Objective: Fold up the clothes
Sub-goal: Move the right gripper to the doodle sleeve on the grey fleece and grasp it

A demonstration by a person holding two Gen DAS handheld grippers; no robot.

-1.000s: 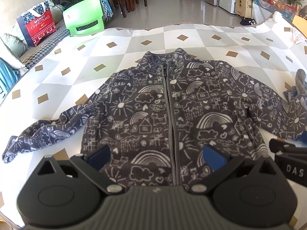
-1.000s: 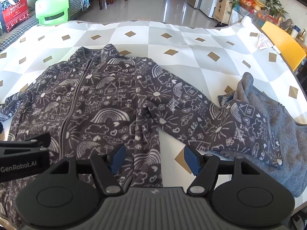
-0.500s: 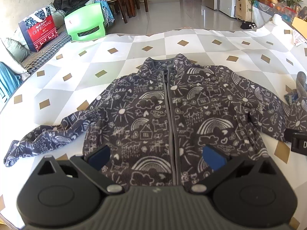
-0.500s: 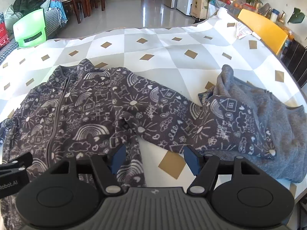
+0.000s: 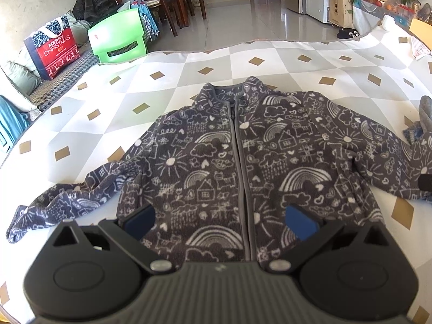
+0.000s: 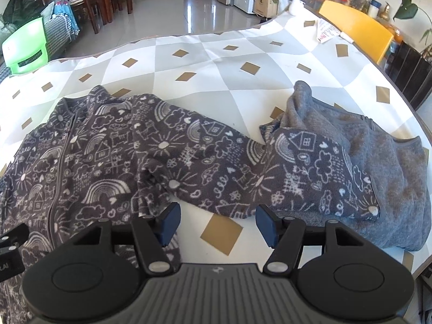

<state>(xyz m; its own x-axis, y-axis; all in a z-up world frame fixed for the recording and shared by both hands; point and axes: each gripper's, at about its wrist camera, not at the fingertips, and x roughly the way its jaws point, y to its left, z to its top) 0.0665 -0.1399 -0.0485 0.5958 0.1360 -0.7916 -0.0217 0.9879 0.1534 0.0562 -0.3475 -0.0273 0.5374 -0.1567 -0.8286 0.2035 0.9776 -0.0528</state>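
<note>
A tiled living room with dining chairs, a green plastic chair (image 5: 118,36) and a red Christmas bag (image 5: 52,47) lay beyond a table (image 5: 189,81) covered in a grey-and-white diamond cloth. On that cloth the patterned jacket (image 5: 243,167) was spread flat, front up, zipped, collar toward the far side. Its left sleeve (image 5: 73,197) trailed out to the left and its right sleeve (image 6: 270,167) stretched out to the right, with the cuff end lying on top of a grey fleece (image 6: 378,167) heaped near the right edge.

The folding appeared barely begun: the jacket was laid out, but neither sleeve had been turned in and the body had no crease in it. The grey fleece was still a loose heap, so both garments were left to do.

The left gripper (image 5: 220,220) hovered over the jacket's near hem with its jaws spread and nothing between them. The right gripper (image 6: 217,222) hung over the bare cloth just below the right sleeve; its jaws had just been closing a little, yet stood apart with only table showing between them.

Counted: two garments, two sleeves outstretched, two grippers, one green chair, one yellow chair (image 6: 356,27), one Christmas bag.
</note>
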